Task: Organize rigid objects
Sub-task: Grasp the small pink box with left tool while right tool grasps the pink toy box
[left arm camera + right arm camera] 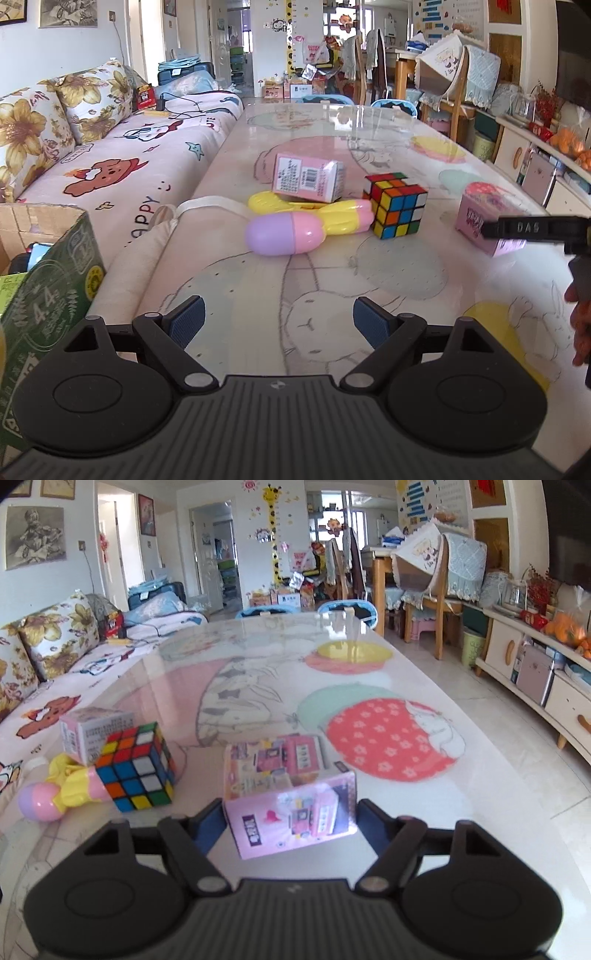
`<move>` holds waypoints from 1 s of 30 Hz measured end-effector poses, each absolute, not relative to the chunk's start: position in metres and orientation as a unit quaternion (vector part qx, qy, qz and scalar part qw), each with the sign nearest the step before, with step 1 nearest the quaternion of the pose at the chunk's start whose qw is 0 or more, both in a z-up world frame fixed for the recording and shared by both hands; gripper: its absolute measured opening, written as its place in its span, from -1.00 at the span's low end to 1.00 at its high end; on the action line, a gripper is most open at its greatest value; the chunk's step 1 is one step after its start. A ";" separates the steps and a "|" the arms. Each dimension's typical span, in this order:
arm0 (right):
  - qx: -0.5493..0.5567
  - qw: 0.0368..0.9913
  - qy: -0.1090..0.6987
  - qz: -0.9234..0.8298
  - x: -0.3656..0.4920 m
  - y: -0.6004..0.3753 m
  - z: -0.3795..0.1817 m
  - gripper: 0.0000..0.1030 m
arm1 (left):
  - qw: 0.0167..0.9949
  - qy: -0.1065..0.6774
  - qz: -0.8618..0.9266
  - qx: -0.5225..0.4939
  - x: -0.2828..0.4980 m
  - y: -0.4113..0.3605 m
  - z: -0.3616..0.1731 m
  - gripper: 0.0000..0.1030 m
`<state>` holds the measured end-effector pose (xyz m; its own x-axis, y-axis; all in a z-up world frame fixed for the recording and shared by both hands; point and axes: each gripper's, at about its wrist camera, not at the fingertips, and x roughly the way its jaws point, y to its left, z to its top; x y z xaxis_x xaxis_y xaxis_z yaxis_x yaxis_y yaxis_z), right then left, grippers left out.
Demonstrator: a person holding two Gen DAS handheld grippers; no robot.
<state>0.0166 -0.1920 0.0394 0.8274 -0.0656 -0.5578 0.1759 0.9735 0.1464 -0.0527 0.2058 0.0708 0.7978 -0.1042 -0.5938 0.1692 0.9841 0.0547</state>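
On the cartoon-print table (388,288) lie a Rubik's cube (397,205), a pink-and-purple capsule toy (284,234) against a yellow toy (332,218), and a pink carton (306,177) behind them. My left gripper (277,321) is open and empty, short of the capsule. My right gripper (290,818) has its blue pads on both sides of a pink toy box (291,797); the box also shows in the left wrist view (480,221) with the right gripper's finger (535,229) across it. The cube (135,766) and carton (94,734) lie left of it.
A green cardboard box (48,306) stands open at the table's near left. A sofa (122,162) runs along the left side. Chairs (347,609) stand at the far end. A low cabinet (535,675) lines the right wall.
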 end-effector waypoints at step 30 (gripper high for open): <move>0.096 0.953 0.287 -0.031 0.026 -0.193 0.036 0.98 | 0.930 0.288 -0.198 0.109 0.113 0.187 0.058 1.00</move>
<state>0.0257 -0.1925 0.0363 0.8331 -0.0050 -0.5530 0.1149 0.9797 0.1643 0.1126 0.1872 0.0583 0.7554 -0.3059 -0.5794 0.4319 0.8975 0.0892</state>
